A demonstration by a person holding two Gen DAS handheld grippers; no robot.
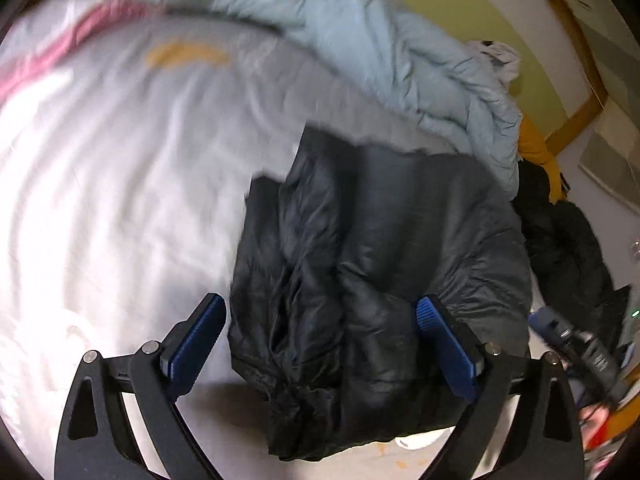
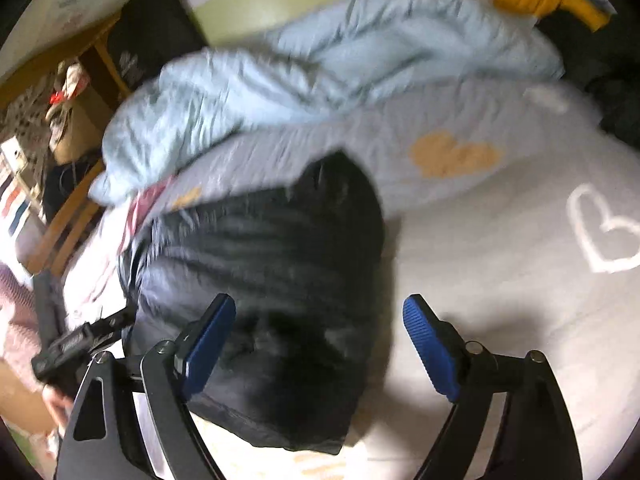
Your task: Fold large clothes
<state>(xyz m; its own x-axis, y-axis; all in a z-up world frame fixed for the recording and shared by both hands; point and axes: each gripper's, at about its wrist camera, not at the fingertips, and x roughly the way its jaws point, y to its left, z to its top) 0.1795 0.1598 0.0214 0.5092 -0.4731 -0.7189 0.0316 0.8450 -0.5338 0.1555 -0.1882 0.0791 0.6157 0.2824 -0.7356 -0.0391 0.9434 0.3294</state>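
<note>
A black puffer jacket (image 1: pixel 376 272) lies folded into a compact bundle on the white bed sheet (image 1: pixel 120 184). My left gripper (image 1: pixel 320 308) is open and empty, hovering above the jacket's near edge. In the right wrist view the same jacket (image 2: pixel 272 280) lies below my right gripper (image 2: pixel 320 312), which is open and empty, its left finger over the jacket and its right finger over the sheet (image 2: pixel 500 300). Both views are motion-blurred.
A crumpled light blue quilt (image 1: pixel 360 40) lies along the far side of the bed, also in the right wrist view (image 2: pixel 280 80). A dark and mustard pile of clothes (image 1: pixel 560 216) lies at the right. A wooden chair (image 2: pixel 68 220) stands left of the bed.
</note>
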